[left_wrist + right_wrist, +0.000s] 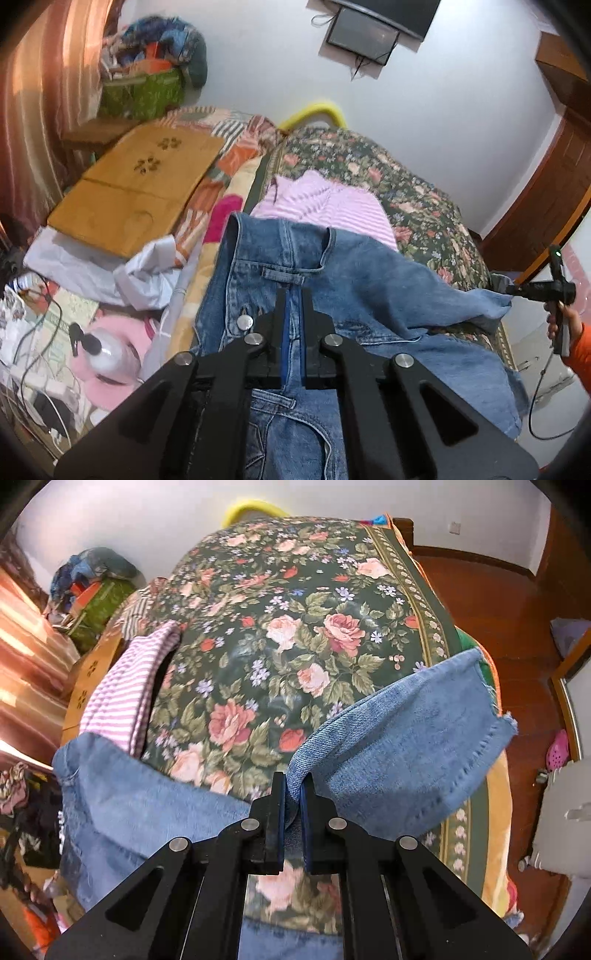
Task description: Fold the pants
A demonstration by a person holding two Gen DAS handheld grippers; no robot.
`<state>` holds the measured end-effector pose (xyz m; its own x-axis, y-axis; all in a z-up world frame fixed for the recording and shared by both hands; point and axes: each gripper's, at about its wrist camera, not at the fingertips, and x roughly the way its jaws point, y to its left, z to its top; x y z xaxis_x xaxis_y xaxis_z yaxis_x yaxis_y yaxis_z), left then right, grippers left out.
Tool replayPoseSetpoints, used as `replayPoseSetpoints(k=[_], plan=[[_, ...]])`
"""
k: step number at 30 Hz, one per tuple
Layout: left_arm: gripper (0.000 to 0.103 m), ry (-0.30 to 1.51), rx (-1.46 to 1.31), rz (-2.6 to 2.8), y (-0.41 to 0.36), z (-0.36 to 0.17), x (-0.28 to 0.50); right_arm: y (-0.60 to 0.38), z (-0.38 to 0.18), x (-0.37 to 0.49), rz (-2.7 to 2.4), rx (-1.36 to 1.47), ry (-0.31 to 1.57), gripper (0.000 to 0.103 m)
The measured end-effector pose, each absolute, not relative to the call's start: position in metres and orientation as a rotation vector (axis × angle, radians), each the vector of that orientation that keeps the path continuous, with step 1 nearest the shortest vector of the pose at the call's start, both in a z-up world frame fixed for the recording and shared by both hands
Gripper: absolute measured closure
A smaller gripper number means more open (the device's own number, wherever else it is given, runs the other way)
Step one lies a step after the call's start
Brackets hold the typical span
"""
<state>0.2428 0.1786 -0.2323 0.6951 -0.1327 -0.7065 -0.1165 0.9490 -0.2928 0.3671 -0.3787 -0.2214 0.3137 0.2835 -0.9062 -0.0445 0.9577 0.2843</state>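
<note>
- On the bed (417, 576), over a floral cover (280, 627), lie blue jeans (369, 280), partly lifted off the cover at both ends.
- Left claw (293, 295) is closed tight on the jeans at the waistband, just below a belt loop (282, 275); denim shows between its blue pads, and a metal button (244, 322) sits just to the left of it.
- Right claw (293, 784) is clamped on a pinched fold of a jeans leg, near the frayed hem (491, 723); the cloth bunches up between its pads.
- From the left wrist view, the right claw shows at the far right edge, held by a hand (561, 317) with an orange sleeve (581, 350).
- Striped pink cloth (325, 206) lies on the cover just beyond the waistband, touching the jeans' edge.
- Left of the bed's floral part sits a wooden board (136, 188) on a patchwork quilt (229, 147), with white cloth (110, 269) beside it.
- A pink plush toy (107, 354) and cables (33, 332) lie lower left.
- A green bag (144, 92) heaped with clothes stands by the wall, near a curtain (44, 92).
- A dark screen (364, 35) hangs on the wall.
</note>
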Motion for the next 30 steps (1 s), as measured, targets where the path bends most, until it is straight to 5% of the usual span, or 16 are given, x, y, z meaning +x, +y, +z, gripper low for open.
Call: replayPoseSetpoints(k=[2,6,8,24,28,30], plan=[[0.092,0.839,-0.326,0.01,0.184,-0.24,0.256,-0.377,-0.222,0.367,0.228,0.23,1.225,0.097],[0.056,0.889,-0.322,0.002,0.193,-0.254,0.294,-0.37,-0.231,0.377,0.226,0.252,1.214,0.097],[0.047,0.9,-0.315,0.01,0.197,-0.26,0.318,-0.372,-0.232,0.379,0.224,0.259,1.211,0.097],[0.05,1.047,-0.442,-0.177,0.209,-0.33,0.423,-0.372,-0.255,0.404,0.243,0.271,1.229,0.097],[0.076,1.065,-0.427,-0.145,0.204,-0.335,0.429,-0.372,-0.257,0.407,0.245,0.281,1.23,0.097],[0.08,1.056,-0.42,-0.108,0.2,-0.332,0.425,-0.372,-0.251,0.405,0.242,0.277,1.212,0.097]])
